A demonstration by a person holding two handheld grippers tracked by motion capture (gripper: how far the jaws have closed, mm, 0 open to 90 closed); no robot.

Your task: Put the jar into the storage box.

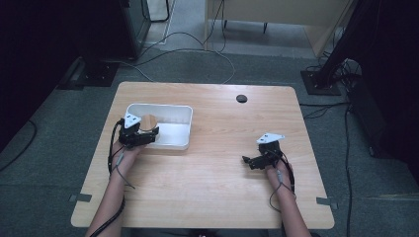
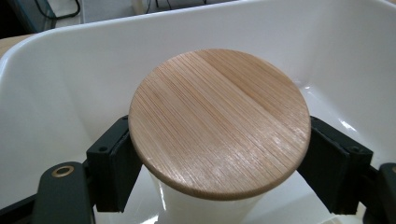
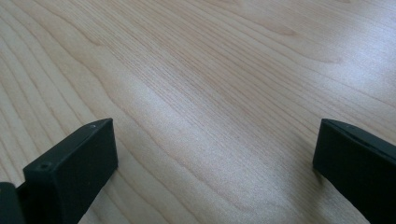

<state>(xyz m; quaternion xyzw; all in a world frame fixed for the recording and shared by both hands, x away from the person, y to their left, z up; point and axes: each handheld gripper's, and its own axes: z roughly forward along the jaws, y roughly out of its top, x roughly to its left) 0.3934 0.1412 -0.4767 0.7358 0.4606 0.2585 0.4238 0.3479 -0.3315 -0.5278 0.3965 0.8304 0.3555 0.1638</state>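
A white jar with a round wooden lid (image 1: pixel 148 121) (image 2: pixel 219 121) stands upright in the left end of a white bin (image 1: pixel 183 111) (image 2: pixel 70 84). My left gripper (image 1: pixel 146 131) (image 2: pixel 219 161) reaches over the bin's near wall. Its black fingers (image 2: pixel 112 163) hug the jar on both sides just under the lid's rim, shut on it. My right gripper (image 1: pixel 248 161) (image 3: pixel 215 154) is low over the bare wooden table (image 1: pixel 212 163) (image 3: pixel 210 70) at the right, pointing left. Its jaws stand wide open with nothing between them.
A small black round cap (image 1: pixel 241 98) sits in the tabletop near the far edge. The bin's right half (image 1: pixel 173 129) holds nothing. Cables and black stand bases (image 1: pixel 320 81) lie on the grey floor beyond the table.
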